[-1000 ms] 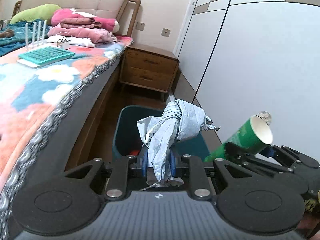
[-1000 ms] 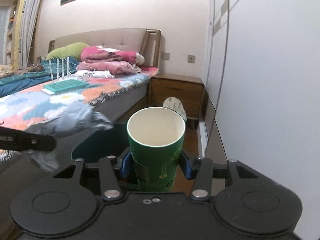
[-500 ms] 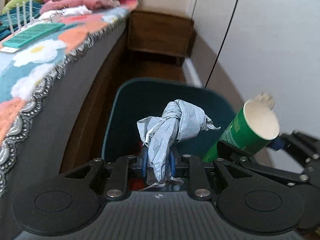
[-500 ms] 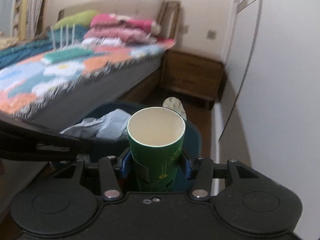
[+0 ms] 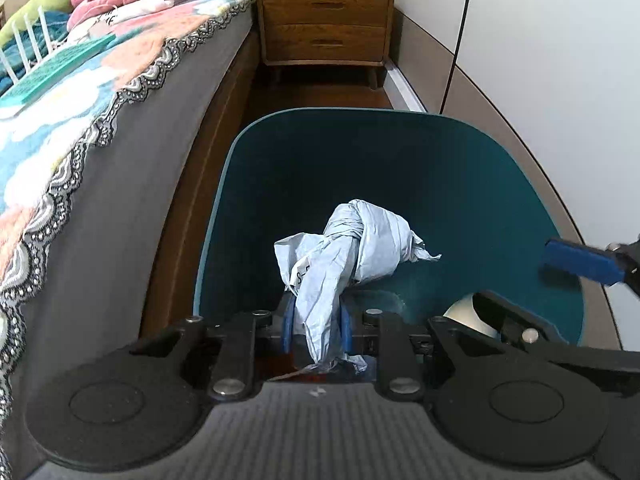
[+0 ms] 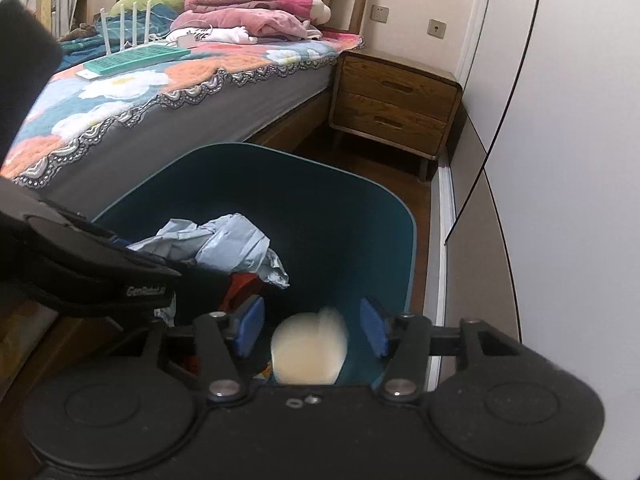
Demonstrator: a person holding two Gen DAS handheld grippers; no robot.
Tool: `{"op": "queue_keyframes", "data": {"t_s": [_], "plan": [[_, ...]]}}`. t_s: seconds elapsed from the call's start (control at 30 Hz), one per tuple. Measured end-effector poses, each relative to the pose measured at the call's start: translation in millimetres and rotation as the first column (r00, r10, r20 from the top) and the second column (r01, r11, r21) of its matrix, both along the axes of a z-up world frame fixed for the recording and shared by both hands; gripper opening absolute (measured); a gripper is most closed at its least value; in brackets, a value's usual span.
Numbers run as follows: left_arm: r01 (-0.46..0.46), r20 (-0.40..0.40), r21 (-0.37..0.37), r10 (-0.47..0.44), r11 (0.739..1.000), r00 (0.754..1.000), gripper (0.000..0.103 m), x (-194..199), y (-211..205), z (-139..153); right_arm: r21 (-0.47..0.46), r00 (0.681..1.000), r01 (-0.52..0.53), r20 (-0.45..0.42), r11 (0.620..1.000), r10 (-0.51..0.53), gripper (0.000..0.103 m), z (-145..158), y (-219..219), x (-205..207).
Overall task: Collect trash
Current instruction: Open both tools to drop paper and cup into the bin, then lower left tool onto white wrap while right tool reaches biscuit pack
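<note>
Left gripper (image 5: 316, 330) clamped on a knotted, crumpled pale blue plastic bag (image 5: 352, 248), blue pads pressed against the bag's lower neck, knot sticking up toward 12 o'clock. Bag poised directly above the open mouth of a teal trash bin (image 5: 224, 208), not yet dropped. In the right wrist view, same bag (image 6: 224, 242) at 10 o'clock, over the bin's left half, with the left gripper's black body crossing in front of it.

Right gripper (image 6: 310, 330) released, 2 blue pads (image 6: 249, 330) spread wide with nothing between them. Blurred cream-coloured paper cup (image 6: 310, 354) seen mouth-on just below and between the pads, touching neither, inside the outline of the teal bin (image 6: 408, 248). In the left wrist view, a pale curved sliver of that cup (image 5: 464, 314) at 4 o'clock, mostly hidden behind black linkage; one blue pad of the right gripper (image 5: 582, 262) at 3 o'clock over the bin's right rim.

Something red (image 6: 240, 288) down in the bin, under the bag, too hidden to name.

Bin on a dark wooden floor (image 6: 380, 172), between a bed (image 5: 120, 128) at 9 o'clock and a white wardrobe door (image 5: 560, 40) at 2 o'clock. Wooden nightstand (image 5: 326, 26) with 2 drawers at 12 o'clock, past the bin. Folded pink clothes (image 6: 248, 6) piled at the head of the bed.
</note>
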State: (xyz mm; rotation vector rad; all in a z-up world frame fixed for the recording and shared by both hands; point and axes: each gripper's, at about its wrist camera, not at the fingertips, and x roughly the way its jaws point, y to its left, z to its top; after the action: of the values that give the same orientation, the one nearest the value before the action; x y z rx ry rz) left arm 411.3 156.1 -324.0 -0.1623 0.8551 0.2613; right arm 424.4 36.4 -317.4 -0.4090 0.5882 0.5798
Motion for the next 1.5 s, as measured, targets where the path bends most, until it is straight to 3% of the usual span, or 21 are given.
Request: {"op": "queue_keyframes", "data": {"t_s": [0.13, 0.17, 0.2, 0.47, 0.8, 0.97, 1.07, 1.23, 1.3, 1.43, 1.5], "plan": [[0.013, 0.005, 0.006, -0.013, 1.000, 1.000, 0.039, 0, -1, -1, 0.004, 1.000, -0.012, 0.013, 1.000, 0.012, 0.065, 4, -4, -6], [0.015, 0.014, 0.009, -0.015, 1.000, 1.000, 0.058, -2, -3, 0, 0.002, 1.000, -0.014, 0.020, 1.000, 0.014, 0.066, 5, -3, -7], [0.017, 0.030, 0.008, -0.018, 1.000, 0.999, 0.069, -5, -5, 1, 0.004, 1.000, -0.017, 0.026, 1.000, 0.017, 0.067, 7, -4, -9], [0.003, 0.105, -0.058, 0.003, 0.998, 0.994, 0.070, -27, -3, 9, 0.062, 0.999, -0.026, 0.043, 0.998, 0.024, 0.074, 21, -22, -26], [0.012, 0.228, -0.069, 0.004, 0.998, 0.974, 0.070, -78, -10, 31, 0.141, 0.994, -0.069, 0.088, 0.988, 0.057, 0.085, 36, -55, -74], [0.029, 0.248, -0.096, -0.005, 0.995, 0.969, 0.070, -112, -13, 25, 0.158, 0.997, -0.048, 0.068, 0.986, 0.037, 0.086, 24, -82, -99], [0.023, 0.230, -0.126, 0.007, 0.992, 0.973, 0.070, -132, -12, 11, 0.187, 1.000, -0.001, 0.020, 0.982, -0.003, 0.094, 10, -101, -109], [-0.013, 0.165, -0.185, 0.044, 0.983, 0.985, 0.070, -161, -9, -28, 0.213, 0.990, 0.094, -0.125, 0.973, -0.069, 0.096, -32, -132, -125], [-0.050, 0.116, -0.196, 0.073, 0.979, 0.991, 0.081, -171, -10, -50, 0.194, 0.980, 0.136, -0.172, 0.972, -0.103, 0.096, -53, -140, -133], [-0.104, 0.016, -0.317, 0.115, 0.943, 0.993, 0.081, -190, -4, -100, 0.191, 0.939, 0.252, -0.284, 0.949, -0.192, 0.099, -96, -160, -148], [-0.151, -0.033, -0.341, 0.149, 0.928, 0.988, 0.081, -202, -5, -126, 0.189, 0.921, 0.281, -0.327, 0.941, -0.209, 0.103, -117, -168, -156]]}}
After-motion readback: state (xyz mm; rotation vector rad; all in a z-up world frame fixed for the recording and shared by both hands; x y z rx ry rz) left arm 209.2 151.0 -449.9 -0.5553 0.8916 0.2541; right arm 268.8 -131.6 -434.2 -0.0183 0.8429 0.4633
